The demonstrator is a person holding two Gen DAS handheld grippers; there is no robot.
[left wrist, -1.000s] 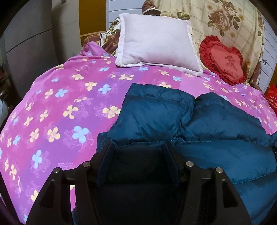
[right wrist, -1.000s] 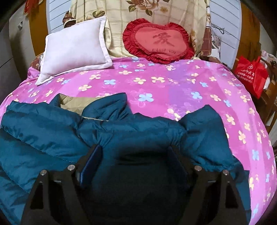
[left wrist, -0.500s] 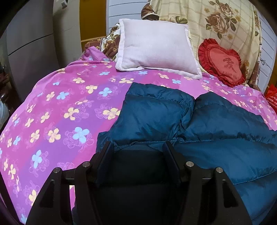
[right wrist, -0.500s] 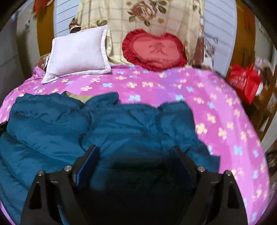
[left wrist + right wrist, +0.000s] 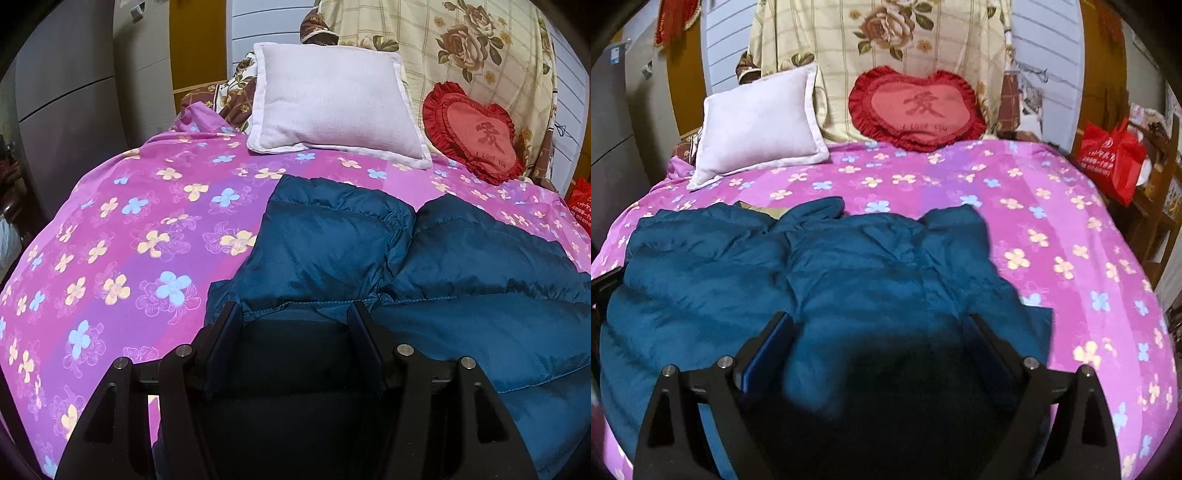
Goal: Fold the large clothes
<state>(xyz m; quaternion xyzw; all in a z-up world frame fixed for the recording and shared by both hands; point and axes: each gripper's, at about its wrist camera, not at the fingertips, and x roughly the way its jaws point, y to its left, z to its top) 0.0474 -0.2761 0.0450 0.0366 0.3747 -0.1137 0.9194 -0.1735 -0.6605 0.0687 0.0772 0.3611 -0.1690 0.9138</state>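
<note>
Left gripper (image 5: 295, 314) angled down, jaws half-spread, fabric bunched between them. Right gripper (image 5: 881, 325) angled down, jaws opening wide.

The padded jacket (image 5: 461, 266) runs off the near and right edges in the left wrist view. Its near fold between the left hand-held gripper (image 5: 293, 314) fingers lies in deep shadow; whether the pads press it cannot be told. Red bag (image 5: 1112, 160) lettering is too small to read.
</note>
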